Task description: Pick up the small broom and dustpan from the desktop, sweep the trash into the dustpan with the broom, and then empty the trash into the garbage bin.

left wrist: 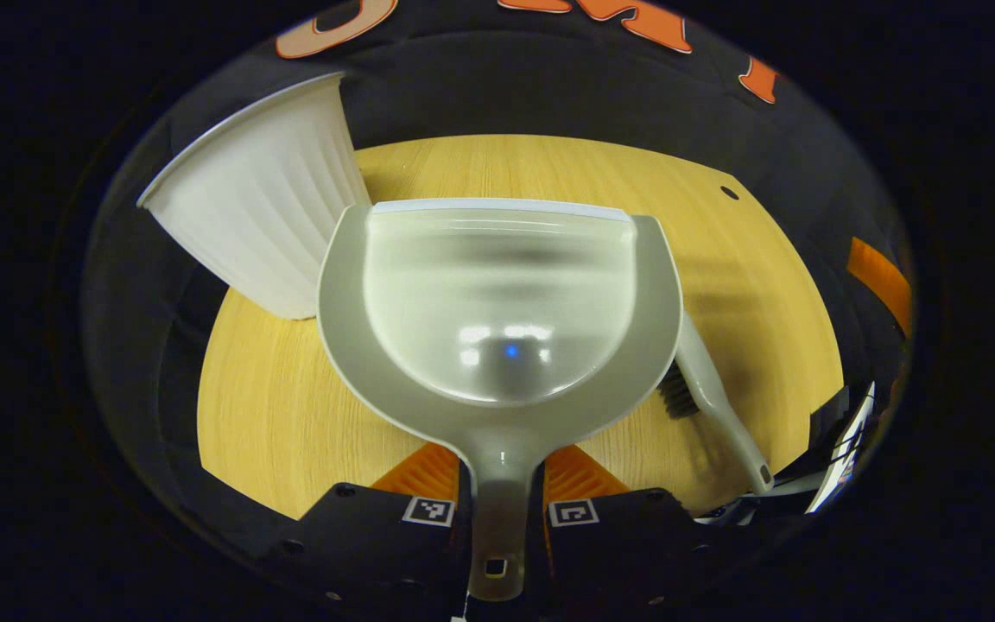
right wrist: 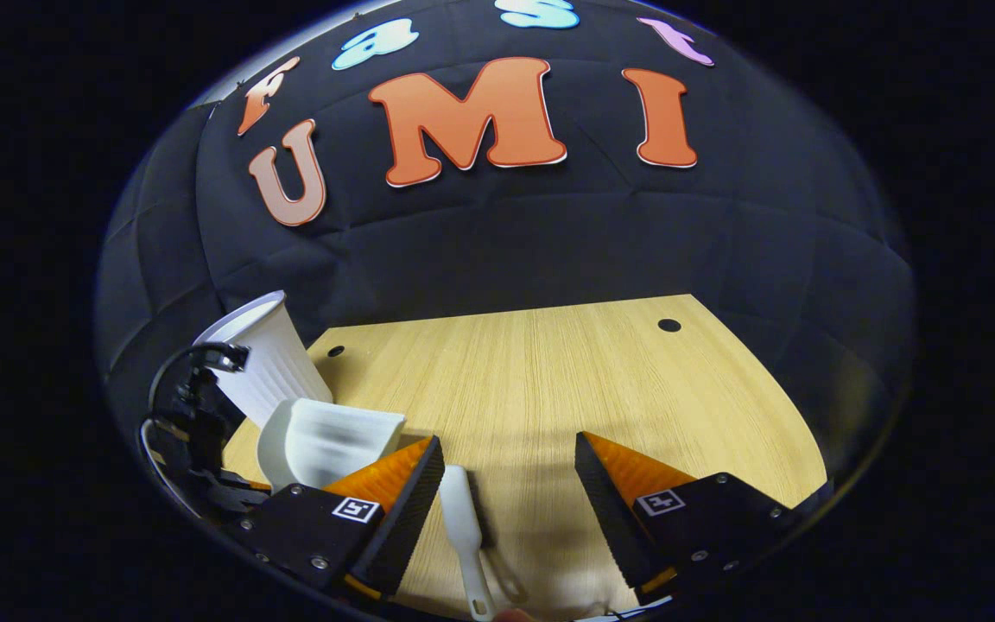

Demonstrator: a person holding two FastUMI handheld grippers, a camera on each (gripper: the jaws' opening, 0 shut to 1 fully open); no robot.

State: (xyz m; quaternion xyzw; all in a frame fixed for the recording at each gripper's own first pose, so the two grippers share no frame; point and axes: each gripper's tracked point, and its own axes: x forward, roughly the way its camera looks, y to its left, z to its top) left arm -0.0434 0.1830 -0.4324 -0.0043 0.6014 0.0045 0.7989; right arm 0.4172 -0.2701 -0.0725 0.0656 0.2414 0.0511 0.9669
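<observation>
Two claws: left claw (left wrist: 502, 518) clamps dustpan (left wrist: 497, 302) handle, pan ahead over bench (left wrist: 290, 415), bin (left wrist: 256, 199) front-left. Right claw (right wrist: 506, 484) wide, broom (right wrist: 465, 527) lying between fingers, ungripped. Risks: closing off-centre could skid broom; tilted pan could spill.

Bin (right wrist: 264, 367) blocks desk's (right wrist: 549, 389) far left; dustpan (right wrist: 325, 441) before it; centre, right open.

a light wooden surface (right wrist: 549, 380) carries a white ribbed garbage bin (right wrist: 269, 363) at far left and a small broom (right wrist: 465, 527) lying near.
</observation>
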